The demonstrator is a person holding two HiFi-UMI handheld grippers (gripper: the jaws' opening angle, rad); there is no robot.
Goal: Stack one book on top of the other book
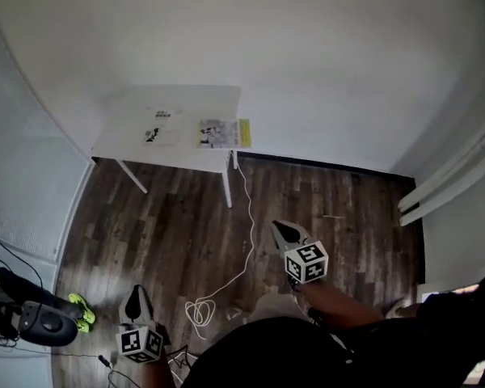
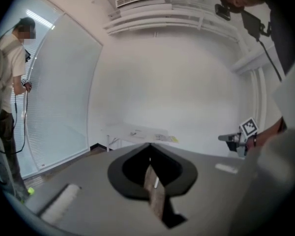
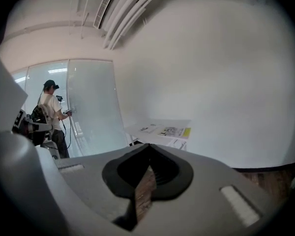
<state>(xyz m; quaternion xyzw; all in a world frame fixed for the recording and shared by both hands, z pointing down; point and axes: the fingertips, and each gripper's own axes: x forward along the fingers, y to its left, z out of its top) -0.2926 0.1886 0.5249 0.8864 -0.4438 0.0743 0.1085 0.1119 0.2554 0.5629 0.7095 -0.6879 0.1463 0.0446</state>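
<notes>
Two books lie side by side on a small white table [image 1: 121, 140] against the far wall: a white book [image 1: 163, 126] on the left and a book with a yellow edge [image 1: 223, 133] on the right. Both grippers hover over the floor, well short of the table. My left gripper [image 1: 136, 299] is low at the left, its jaws shut and empty [image 2: 149, 145]. My right gripper [image 1: 284, 231] is further forward, also shut with nothing in it [image 3: 148, 146]. The right gripper view shows the white book [image 3: 148, 129] and the yellow-edged book [image 3: 174, 132] ahead.
A white cable [image 1: 226, 281] runs over the dark wood floor from the table leg to a coil near me. A person [image 3: 51, 117] stands by the glass partition at the left. A green shoe [image 1: 82, 309] and dark equipment sit at the lower left.
</notes>
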